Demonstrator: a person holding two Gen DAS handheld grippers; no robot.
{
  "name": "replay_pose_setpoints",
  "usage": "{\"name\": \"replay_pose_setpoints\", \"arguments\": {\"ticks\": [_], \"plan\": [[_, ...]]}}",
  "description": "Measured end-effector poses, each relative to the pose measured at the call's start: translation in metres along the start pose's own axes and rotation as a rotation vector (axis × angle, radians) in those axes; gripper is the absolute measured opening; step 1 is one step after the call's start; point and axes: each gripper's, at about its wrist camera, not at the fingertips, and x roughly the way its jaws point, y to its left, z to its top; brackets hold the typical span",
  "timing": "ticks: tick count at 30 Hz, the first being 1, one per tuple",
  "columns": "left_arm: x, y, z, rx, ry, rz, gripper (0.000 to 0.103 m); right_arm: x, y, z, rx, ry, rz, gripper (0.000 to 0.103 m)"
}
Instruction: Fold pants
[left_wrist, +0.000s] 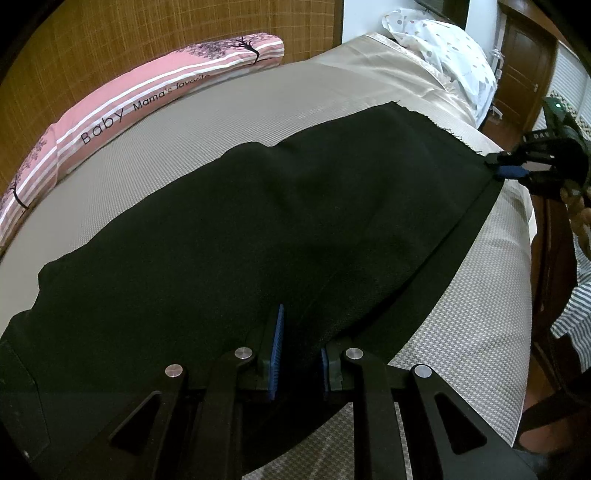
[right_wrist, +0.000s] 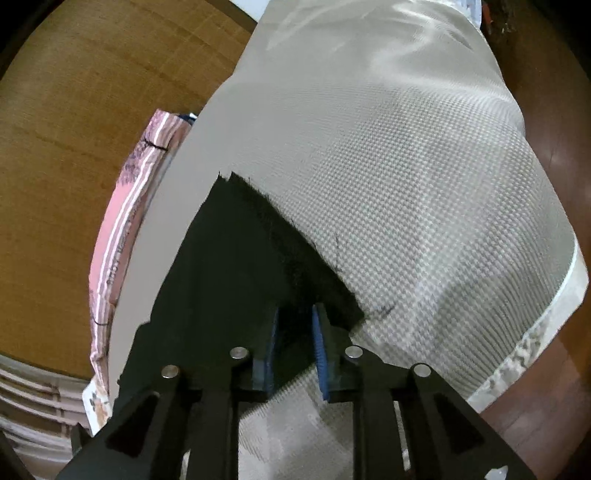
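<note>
Black pants (left_wrist: 258, 229) lie spread flat along the bed. My left gripper (left_wrist: 301, 347) stands over their near edge with blue pads a little apart and black cloth between them. My right gripper (left_wrist: 508, 166) shows in the left wrist view at the frayed leg end. In the right wrist view the pants (right_wrist: 229, 266) taper to that frayed end, and my right gripper (right_wrist: 295, 332) has its pads a little apart around the corner of the cloth.
The bed has a grey woven cover (left_wrist: 184, 122). A pink striped bolster (left_wrist: 122, 107) lies along the far side by the wooden wall. A white patterned pillow (left_wrist: 443, 48) lies at the head. The bed's edge and wood floor (right_wrist: 546, 369) are at right.
</note>
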Motion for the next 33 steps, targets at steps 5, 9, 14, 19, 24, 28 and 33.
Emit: {"name": "replay_pose_setpoints", "arguments": {"ticks": [5, 9, 14, 19, 24, 28, 33], "plan": [[0.0, 0.0, 0.001, 0.005, 0.001, 0.006, 0.018, 0.008, 0.01, 0.006, -0.046, -0.001, 0.006, 0.005], [-0.002, -0.005, 0.0, 0.027, -0.007, 0.004, 0.018, -0.013, 0.029, 0.004, -0.142, -0.074, -0.013, 0.004], [-0.005, -0.017, -0.004, 0.079, -0.02, 0.013, 0.018, -0.033, 0.03, 0.002, -0.181, -0.113, -0.044, 0.003], [-0.005, -0.024, -0.008, 0.116, -0.025, 0.011, 0.018, -0.024, 0.015, -0.008, -0.151, -0.094, -0.108, 0.003], [-0.003, -0.025, -0.01, 0.12, -0.023, 0.003, 0.018, -0.012, 0.003, -0.014, -0.133, -0.07, -0.153, 0.003], [-0.003, -0.023, -0.009, 0.099, -0.017, -0.019, 0.022, -0.007, 0.006, -0.015, -0.144, -0.055, -0.169, 0.007], [-0.014, -0.012, -0.005, 0.019, -0.009, -0.139, 0.049, -0.019, 0.009, -0.013, -0.112, -0.055, -0.181, 0.033]]}}
